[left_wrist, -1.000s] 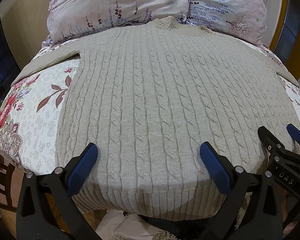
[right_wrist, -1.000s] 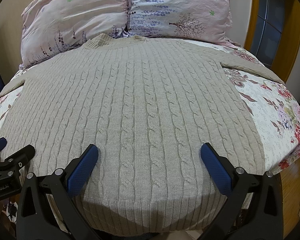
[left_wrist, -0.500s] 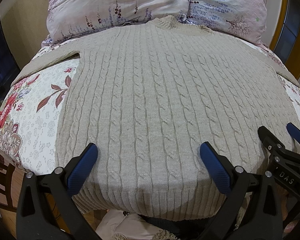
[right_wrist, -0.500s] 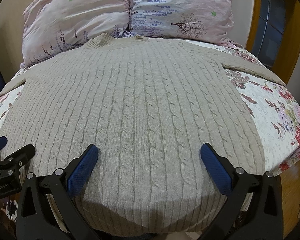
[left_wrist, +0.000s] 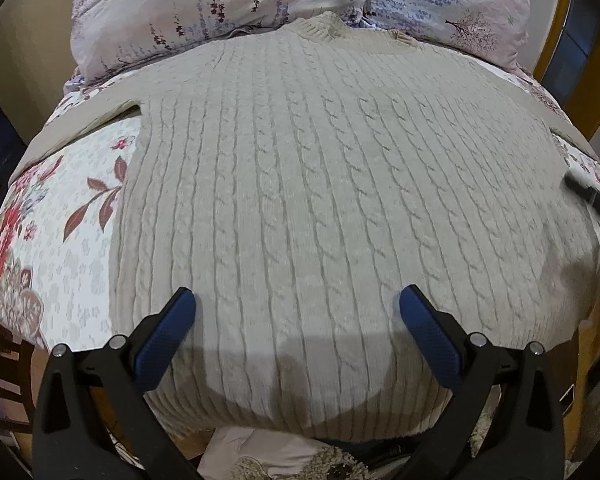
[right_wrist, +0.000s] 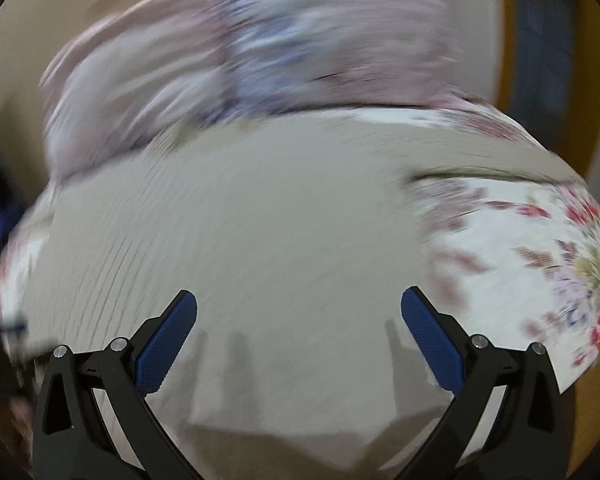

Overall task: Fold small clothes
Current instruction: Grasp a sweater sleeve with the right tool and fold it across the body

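Note:
A beige cable-knit sweater (left_wrist: 320,184) lies flat, front up, on the bed, its collar (left_wrist: 332,30) toward the pillows and its sleeves spread out to both sides. My left gripper (left_wrist: 298,300) hovers open above the sweater's lower hem, nothing between its blue pads. A dark part of the right gripper (left_wrist: 592,196) shows at the far right edge of the left wrist view, over the sweater's right side. The right wrist view is blurred by motion; there my right gripper (right_wrist: 299,302) stands open over the sweater (right_wrist: 240,248), near its right half.
Two pale floral pillows (left_wrist: 220,8) lie behind the collar. The flowered bedspread (left_wrist: 60,216) shows on both sides of the sweater. A wooden door frame (left_wrist: 592,60) stands to the right. More fabric (left_wrist: 260,452) lies below the bed's near edge.
The right gripper has swung quickly forward and to the right, blurring its view; in the left wrist view it has moved from lower right to farther up. The left gripper has shifted slightly.

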